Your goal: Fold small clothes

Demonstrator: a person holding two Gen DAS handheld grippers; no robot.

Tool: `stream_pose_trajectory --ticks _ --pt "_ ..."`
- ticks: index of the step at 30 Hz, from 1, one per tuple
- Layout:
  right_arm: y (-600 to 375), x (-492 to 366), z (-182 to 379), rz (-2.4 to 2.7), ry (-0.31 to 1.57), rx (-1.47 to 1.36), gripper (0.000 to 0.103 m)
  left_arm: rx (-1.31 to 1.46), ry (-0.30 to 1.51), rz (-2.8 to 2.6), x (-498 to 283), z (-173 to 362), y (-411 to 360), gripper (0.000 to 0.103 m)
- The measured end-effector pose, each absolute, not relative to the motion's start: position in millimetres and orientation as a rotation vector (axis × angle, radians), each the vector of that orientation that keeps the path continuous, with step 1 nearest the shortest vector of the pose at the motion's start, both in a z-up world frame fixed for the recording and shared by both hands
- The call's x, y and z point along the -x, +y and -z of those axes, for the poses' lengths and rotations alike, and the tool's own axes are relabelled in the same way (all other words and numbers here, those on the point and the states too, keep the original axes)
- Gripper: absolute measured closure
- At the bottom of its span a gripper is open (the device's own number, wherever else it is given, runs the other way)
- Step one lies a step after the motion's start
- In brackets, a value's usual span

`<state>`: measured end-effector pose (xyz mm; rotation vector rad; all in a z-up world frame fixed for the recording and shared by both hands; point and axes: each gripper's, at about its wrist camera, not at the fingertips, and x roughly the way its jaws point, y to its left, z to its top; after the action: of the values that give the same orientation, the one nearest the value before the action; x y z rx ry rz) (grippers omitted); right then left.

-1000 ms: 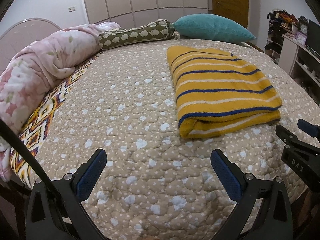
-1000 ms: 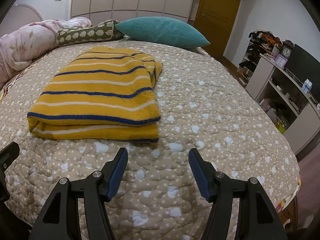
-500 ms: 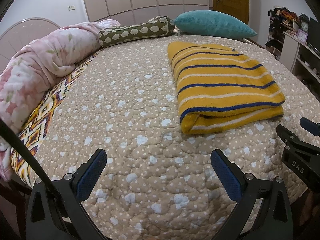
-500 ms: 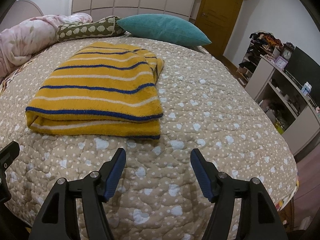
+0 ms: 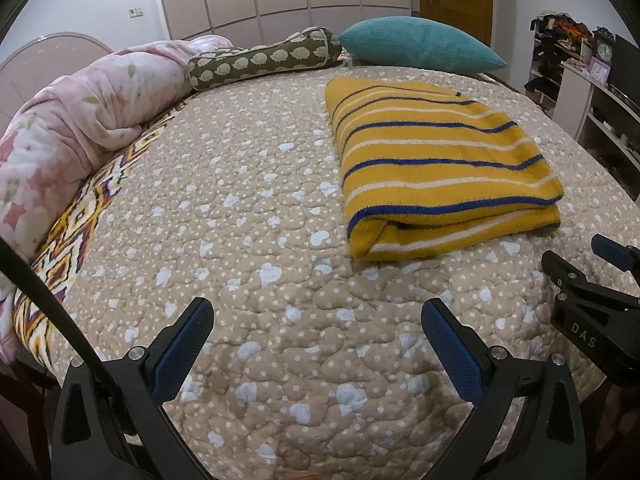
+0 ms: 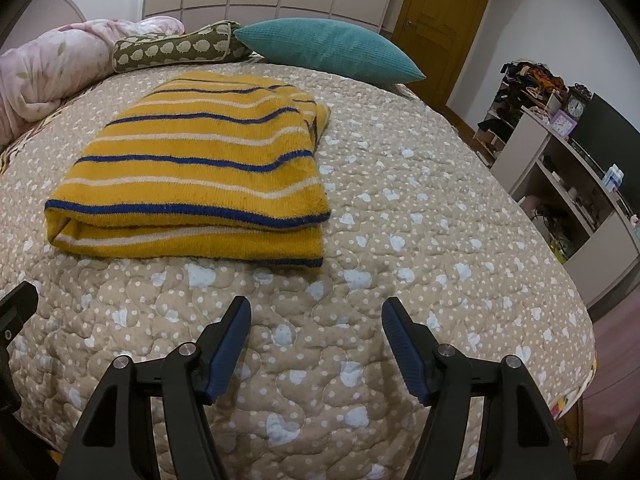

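**Folded sweater lies clear of both grippers**

While both tools hang over the quilted bedspread (image 5: 248, 216), the left gripper (image 5: 318, 338) fills the bottom of its frame with jaws spread wide and nothing between them. The right gripper (image 6: 316, 340) sits low in its own view, jaws likewise apart and empty, only bedspread between the blue pads. Beyond them, the yellow striped sweater (image 6: 200, 172) lies folded flat, right of centre in the left view and left of centre in the right view, apart from both grippers. Farther back, along the top, rest a teal pillow (image 6: 328, 50), a green patterned bolster (image 5: 264, 62) and a pink floral duvet (image 5: 76, 128) at upper left.
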<state>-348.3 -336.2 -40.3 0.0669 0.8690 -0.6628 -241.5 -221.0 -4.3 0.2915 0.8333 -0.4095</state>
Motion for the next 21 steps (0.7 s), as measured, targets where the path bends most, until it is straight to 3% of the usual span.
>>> stream_pose_trajectory --ticks 21 --pt "-328.2 348.4 36.9 0.656 0.865 -0.046 0.029 -0.291 0.834 0.388 239.5 6.5 -219.4 0.0"
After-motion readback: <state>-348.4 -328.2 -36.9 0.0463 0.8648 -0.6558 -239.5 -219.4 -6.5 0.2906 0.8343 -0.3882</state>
